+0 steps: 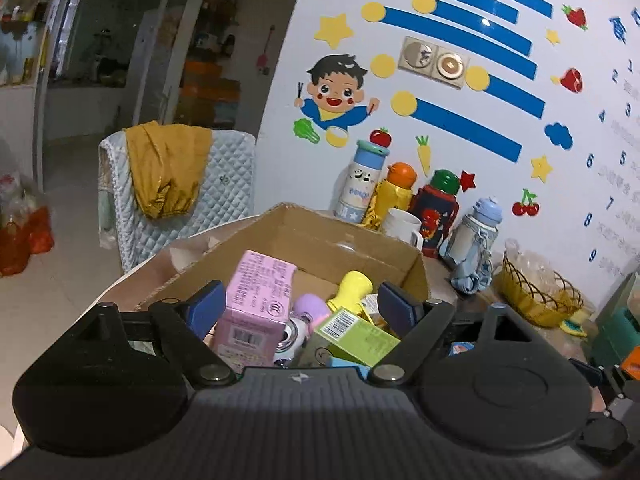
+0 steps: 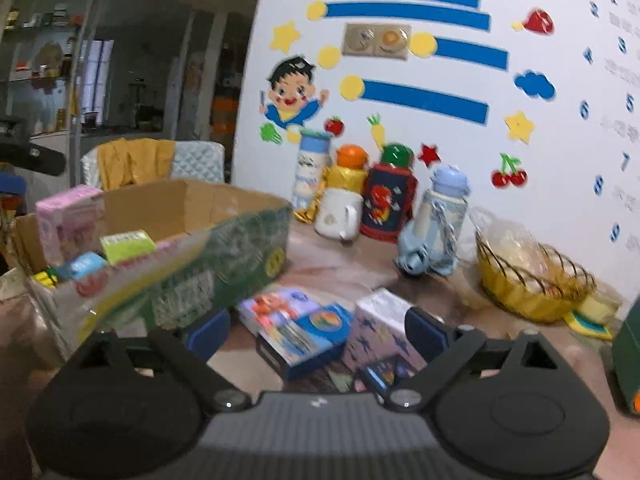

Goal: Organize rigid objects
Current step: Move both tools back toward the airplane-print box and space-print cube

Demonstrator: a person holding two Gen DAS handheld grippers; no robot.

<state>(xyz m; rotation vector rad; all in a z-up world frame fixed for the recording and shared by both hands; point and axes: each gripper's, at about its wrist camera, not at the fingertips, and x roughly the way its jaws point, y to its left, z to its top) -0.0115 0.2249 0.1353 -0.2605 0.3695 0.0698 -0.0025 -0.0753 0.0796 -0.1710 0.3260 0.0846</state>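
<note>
A cardboard box stands on the table and holds a pink carton, a green carton, a yellow toy and a purple-topped toy. My left gripper is open above the box, empty. In the right wrist view the same box is at left. My right gripper is open and empty over loose boxes on the table: a blue picture box, a pale box with plane prints and a flat colourful box.
Several water bottles and a white mug stand against the decorated wall. A yellow wire basket sits at right. A chair with a yellow garment stands beyond the table. A dark green thing is at the far right.
</note>
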